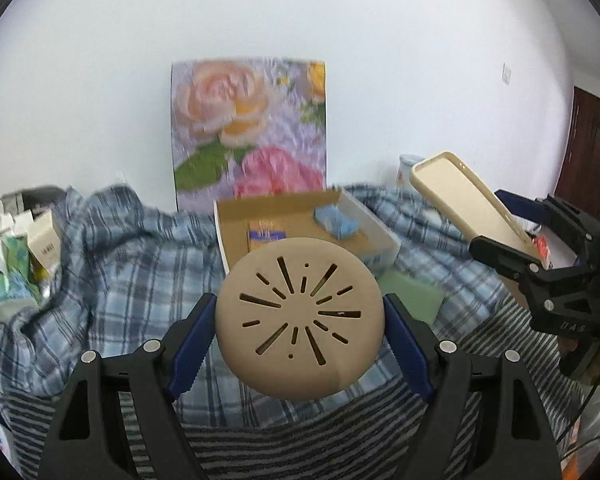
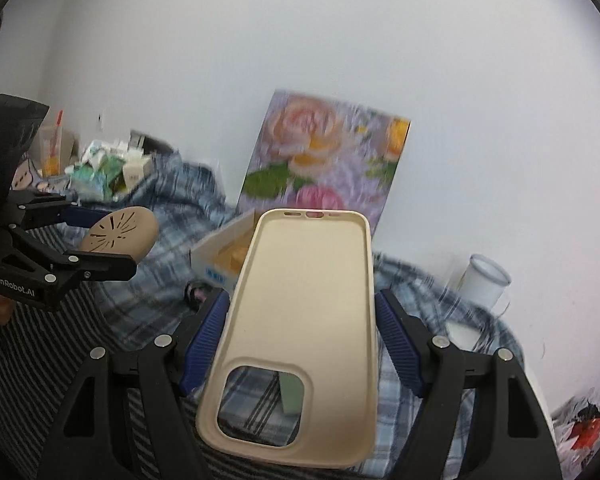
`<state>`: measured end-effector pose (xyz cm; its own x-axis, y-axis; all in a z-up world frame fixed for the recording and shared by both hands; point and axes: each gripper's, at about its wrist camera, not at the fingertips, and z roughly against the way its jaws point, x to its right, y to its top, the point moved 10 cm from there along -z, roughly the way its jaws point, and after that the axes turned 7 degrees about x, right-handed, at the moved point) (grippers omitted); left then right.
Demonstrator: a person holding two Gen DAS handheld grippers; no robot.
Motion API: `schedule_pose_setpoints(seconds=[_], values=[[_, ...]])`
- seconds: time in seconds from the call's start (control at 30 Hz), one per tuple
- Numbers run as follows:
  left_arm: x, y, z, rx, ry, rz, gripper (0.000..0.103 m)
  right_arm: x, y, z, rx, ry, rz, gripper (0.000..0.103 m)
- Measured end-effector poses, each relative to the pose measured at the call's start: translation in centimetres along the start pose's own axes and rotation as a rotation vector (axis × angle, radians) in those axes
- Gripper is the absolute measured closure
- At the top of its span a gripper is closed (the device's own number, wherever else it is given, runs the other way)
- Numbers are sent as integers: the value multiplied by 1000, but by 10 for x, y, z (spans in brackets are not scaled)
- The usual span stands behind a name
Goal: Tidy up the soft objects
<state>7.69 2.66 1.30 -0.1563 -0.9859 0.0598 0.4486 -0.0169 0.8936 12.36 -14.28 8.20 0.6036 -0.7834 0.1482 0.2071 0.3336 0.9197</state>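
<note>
Above the plaid blanket (image 1: 112,264), the left gripper (image 1: 300,320) clamps a round tan disc (image 1: 299,320); the right gripper (image 2: 300,340) clamps a beige phone case (image 2: 304,320) near the cardboard box (image 1: 380,232).

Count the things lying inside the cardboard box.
2 visible in the box: an orange-and-blue packet near its front, partly hidden behind the round pad, and a blue cloth-like lump at the back right. The pad may hide more.

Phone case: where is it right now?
The phone case is clamped in the right gripper, lifted above the plaid blanket. From the left wrist view it sits at the right, beyond the cardboard box.
</note>
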Motion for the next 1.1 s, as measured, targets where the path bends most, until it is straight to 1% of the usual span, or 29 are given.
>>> schedule_pose_setpoints(seconds=[0.17,0.4,0.6,0.93,1.03,1.1], values=[[2,32,19,83,8,-13,20,4,30,18,94,-28,10,30],[15,76,49,199,2,-49,20,12,83,54,245,-84,26,30],[30,111,61,259,-5,-96,20,28,121,84,350,-126,21,30],[59,160,78,369,-10,-145,20,54,166,110,469,-156,16,29],[69,177,79,388,-12,-188,20,61,182,113,503,-160,21,29],[75,187,81,410,2,-218,20,65,192,113,519,-180,29,29]])
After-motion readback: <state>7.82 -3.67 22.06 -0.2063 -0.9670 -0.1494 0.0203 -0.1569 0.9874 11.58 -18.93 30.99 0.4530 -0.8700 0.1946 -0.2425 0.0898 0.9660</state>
